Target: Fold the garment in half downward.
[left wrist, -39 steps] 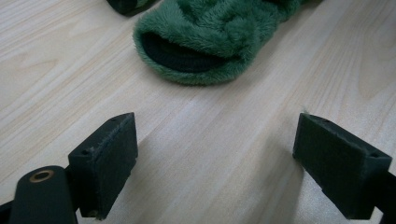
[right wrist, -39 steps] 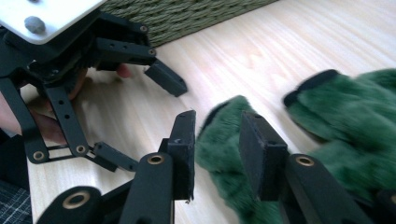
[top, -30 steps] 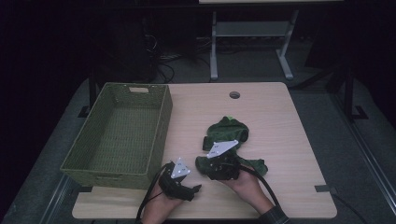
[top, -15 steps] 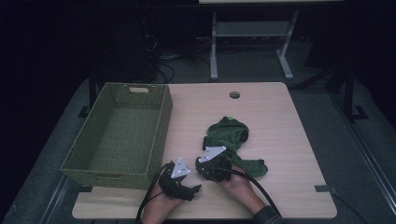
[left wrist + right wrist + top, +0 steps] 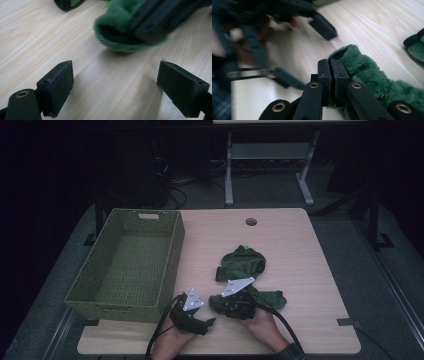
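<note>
Left gripper (image 5: 207, 322): lower centre of high view, jaws spread wide. Right gripper (image 5: 331, 71): beside it, jaws just closing, pinched together.

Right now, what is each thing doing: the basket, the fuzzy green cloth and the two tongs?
Basket: upright on the table, nothing inside.
Green cloth: crumpled on the table, one edge pinched.
Right tongs: shut on the green cloth's edge, having just closed.
Left tongs: open, over bare table, holding nothing.
Table: hole near its far edge uncovered.

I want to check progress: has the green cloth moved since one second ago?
Yes. The cloth shifted slightly toward the table's near edge, away from the hole.
</note>
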{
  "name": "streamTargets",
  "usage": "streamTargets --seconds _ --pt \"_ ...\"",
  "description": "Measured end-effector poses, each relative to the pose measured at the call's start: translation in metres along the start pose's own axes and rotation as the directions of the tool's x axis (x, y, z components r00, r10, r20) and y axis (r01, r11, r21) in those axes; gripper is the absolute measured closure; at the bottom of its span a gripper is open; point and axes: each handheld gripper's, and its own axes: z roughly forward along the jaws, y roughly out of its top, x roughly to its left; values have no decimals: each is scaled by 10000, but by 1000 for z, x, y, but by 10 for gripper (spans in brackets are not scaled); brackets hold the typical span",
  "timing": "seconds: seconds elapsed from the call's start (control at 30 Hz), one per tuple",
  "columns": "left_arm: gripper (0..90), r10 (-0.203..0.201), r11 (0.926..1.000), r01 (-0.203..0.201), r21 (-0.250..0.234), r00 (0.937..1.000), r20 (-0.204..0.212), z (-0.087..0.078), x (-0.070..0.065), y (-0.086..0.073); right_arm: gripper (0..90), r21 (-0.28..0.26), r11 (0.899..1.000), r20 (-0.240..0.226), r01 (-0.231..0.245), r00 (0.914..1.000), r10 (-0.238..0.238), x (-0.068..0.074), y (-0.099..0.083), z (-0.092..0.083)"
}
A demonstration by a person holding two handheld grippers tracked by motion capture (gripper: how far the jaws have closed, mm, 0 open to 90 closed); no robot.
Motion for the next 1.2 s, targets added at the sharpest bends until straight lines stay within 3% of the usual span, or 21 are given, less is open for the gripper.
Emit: streamTargets --seconds 0.1,0.17,0.27,0.4,0.6,0.77,0.87,0.9,0.93,1.0,1.1,1.2 --pt "131 -3 10000 3 6 10000 10 0 0 0 866 -597 9982 -572 51 9983 -86 7 2 -18" --pt "131 -39 10000 39 -1 10000 17 0 0 0 864 -772 9969 -387 165 9991 -195 9 3 -25" --pt "131 -38 10000 38 -4 10000 15 0 0 0 859 -887 9960 125 -136 9998 147 -1 0 -35" --pt "131 5 10000 -5 -5 10000 0 0 0 0 857 -1055 9935 421 -431 9980 478 -12 -6 -44" --pt "131 -35 10000 35 -6 10000 13 0 0 0 852 -1747 9805 862 -898 9906 1061 -29 -16 -72" --pt "131 -1 10000 1 3 10000 2 0 0 0 838 -1969 9739 1170 -1129 9835 1377 -38 -25 -86" --pt "131 -31 10000 31 3 10000 12 0 0 0 835 -1904 9721 1579 -1371 9730 1681 -46 -34 -92" --pt "131 -60 10000 60 -25 10000 28 0 0 0 835 -1904 9721 1579 -1371 9730 1681 -46 -34 -92" --pt "131 16 10000 -16 40 10000 28 0 0 0 835 -1690 9729 1886 -1578 9637 1891 -53 -40 -93" --pt "131 28 10000 -29 41 10000 28 0 0 0 839 -1352 9726 2022 -1891 9557 2139 -59 -46 -90" --pt "131 25 10000 -25 45 10000 27 0 0 0 843 -937 9746 2021 -2035 9546 2188 -64 -51 -82" --pt "131 24 10000 -24 43 10000 24 0 0 0 851 -836 9770 1692 -1962 9634 2079 -63 -49 -75"
